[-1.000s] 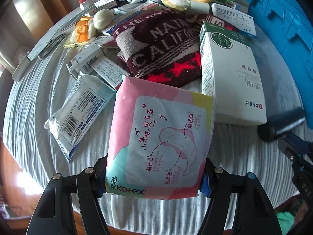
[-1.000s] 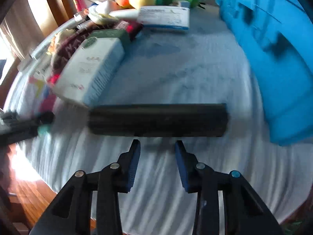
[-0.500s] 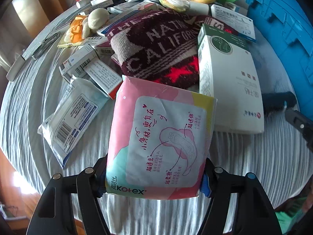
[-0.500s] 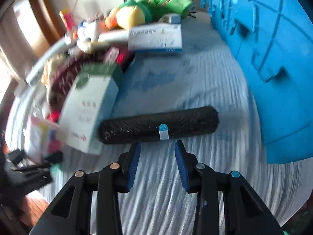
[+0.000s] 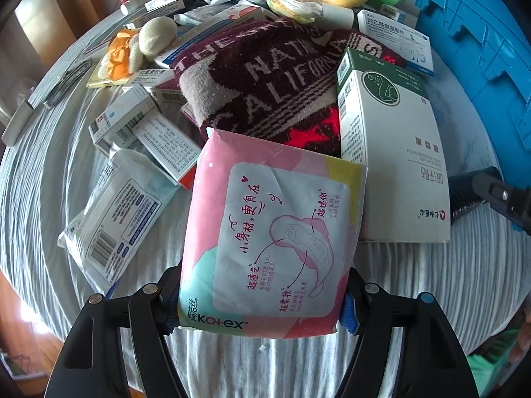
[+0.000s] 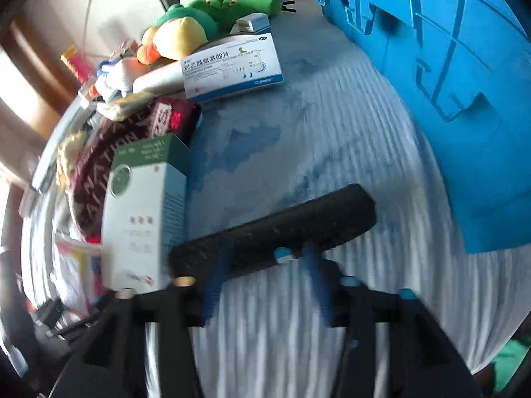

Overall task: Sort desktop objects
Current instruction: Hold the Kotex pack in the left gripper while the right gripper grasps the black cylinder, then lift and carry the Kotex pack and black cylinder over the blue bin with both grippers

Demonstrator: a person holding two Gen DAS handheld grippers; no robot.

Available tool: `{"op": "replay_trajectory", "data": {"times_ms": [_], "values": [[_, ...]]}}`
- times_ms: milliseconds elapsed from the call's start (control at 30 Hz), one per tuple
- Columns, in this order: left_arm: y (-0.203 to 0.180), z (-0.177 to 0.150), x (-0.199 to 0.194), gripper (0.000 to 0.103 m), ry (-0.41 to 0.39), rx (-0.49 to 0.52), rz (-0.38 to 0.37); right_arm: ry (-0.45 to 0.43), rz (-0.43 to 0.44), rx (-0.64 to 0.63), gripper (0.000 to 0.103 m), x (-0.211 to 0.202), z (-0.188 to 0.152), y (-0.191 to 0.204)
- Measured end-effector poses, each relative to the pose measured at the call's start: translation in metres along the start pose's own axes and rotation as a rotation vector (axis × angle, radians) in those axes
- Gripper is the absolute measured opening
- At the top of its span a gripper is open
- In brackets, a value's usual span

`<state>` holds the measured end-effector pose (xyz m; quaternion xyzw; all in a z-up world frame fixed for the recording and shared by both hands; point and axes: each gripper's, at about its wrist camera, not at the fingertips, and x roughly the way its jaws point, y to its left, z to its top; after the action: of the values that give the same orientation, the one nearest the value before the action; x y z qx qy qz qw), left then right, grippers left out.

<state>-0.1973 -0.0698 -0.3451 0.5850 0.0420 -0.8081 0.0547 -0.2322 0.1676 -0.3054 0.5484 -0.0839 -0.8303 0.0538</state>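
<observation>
The left tongs clamp a soft, glossy Kotex pad pack above the ribbed cloth-covered worktop. The right tongs are opening astride a black, rough-textured roll, pads not pressing. They should centre on its middle and close squarely, since a cylinder can twist free.

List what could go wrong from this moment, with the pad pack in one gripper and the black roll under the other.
1. The left gripper pinches only the bottom end of the soft Kotex pack; it may sag or slip out.
2. The right gripper is opening over the black roll, which could roll on the ribbed cloth.
3. The white-and-green box sits close beside the roll; a finger may knock it.
</observation>
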Motion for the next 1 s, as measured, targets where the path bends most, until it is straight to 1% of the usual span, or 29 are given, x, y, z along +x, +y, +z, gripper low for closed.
{"op": "replay_trajectory", "data": {"times_ms": [33,67,100,133,200,267,333,367,400,467,500,533,633,667,700,767,800,833,900,933,967,1000], "values": [[0.000,0.001,0.000,0.070,0.001,0.004,-0.002,0.001,0.007,0.011,0.082,0.001,0.001,0.003],[0.001,0.002,0.001,0.070,0.002,0.008,-0.003,-0.003,0.002,0.017,0.087,0.003,0.003,0.007],[0.001,0.003,0.001,0.070,0.001,0.011,-0.005,-0.007,-0.004,0.023,0.088,0.006,0.004,0.011],[0.002,0.004,0.001,0.070,0.000,0.013,-0.006,-0.008,-0.029,0.022,0.091,0.010,0.005,0.015],[0.002,0.006,0.002,0.070,-0.004,0.019,-0.008,-0.006,-0.070,0.010,0.091,0.021,0.008,0.022],[0.002,0.007,0.002,0.070,-0.006,0.028,-0.011,0.048,-0.059,-0.040,0.085,0.035,0.005,0.027],[0.002,0.006,0.002,0.070,-0.008,0.039,-0.015,0.057,-0.124,-0.153,0.057,0.034,-0.005,0.033],[0.002,0.006,0.002,0.071,-0.008,0.044,-0.017,0.062,-0.157,-0.210,0.053,0.033,-0.009,0.036],[0.002,0.005,0.001,0.071,-0.007,0.047,-0.018,0.067,-0.167,-0.247,0.047,0.029,-0.015,0.032],[0.001,0.004,0.001,0.070,-0.005,0.051,-0.022,0.075,-0.189,-0.320,0.046,0.020,-0.025,0.024],[0.000,0.003,0.000,0.070,-0.005,0.053,-0.025,0.079,-0.187,-0.325,0.040,0.017,-0.026,0.018],[0.000,0.002,0.000,0.071,-0.006,0.056,-0.024,0.083,-0.185,-0.330,0.038,0.014,-0.026,0.012],[-0.001,0.002,0.000,0.071,-0.007,0.061,-0.024,0.093,-0.116,-0.305,0.039,0.008,-0.024,0.000],[0.000,0.003,0.000,0.071,-0.005,0.060,-0.025,0.075,-0.107,-0.291,0.039,0.006,-0.022,-0.001],[0.000,0.004,0.000,0.071,-0.003,0.059,-0.026,0.057,-0.097,-0.278,0.040,0.003,-0.020,-0.002],[0.000,0.006,0.001,0.071,-0.003,0.056,-0.024,0.016,-0.081,-0.247,0.053,-0.002,-0.014,-0.002],[0.000,0.008,0.001,0.071,-0.003,0.055,-0.023,0.001,-0.082,-0.235,0.069,-0.002,-0.009,-0.002],[-0.001,0.009,0.002,0.071,-0.008,0.054,-0.021,-0.014,-0.084,-0.223,0.078,-0.002,-0.005,-0.001],[-0.002,0.010,0.001,0.071,-0.016,0.053,-0.019,-0.043,-0.098,-0.205,0.077,0.003,0.004,0.001],[-0.001,0.010,0.001,0.070,-0.020,0.053,-0.019,-0.032,-0.105,-0.198,0.070,0.009,0.008,0.003],[0.003,0.009,0.000,0.069,-0.026,0.053,-0.019,-0.021,-0.112,-0.191,0.056,0.016,0.011,0.004],[0.003,0.008,-0.002,0.069,-0.030,0.051,-0.017,-0.004,-0.126,-0.192,0.035,0.023,0.011,0.002]]}}
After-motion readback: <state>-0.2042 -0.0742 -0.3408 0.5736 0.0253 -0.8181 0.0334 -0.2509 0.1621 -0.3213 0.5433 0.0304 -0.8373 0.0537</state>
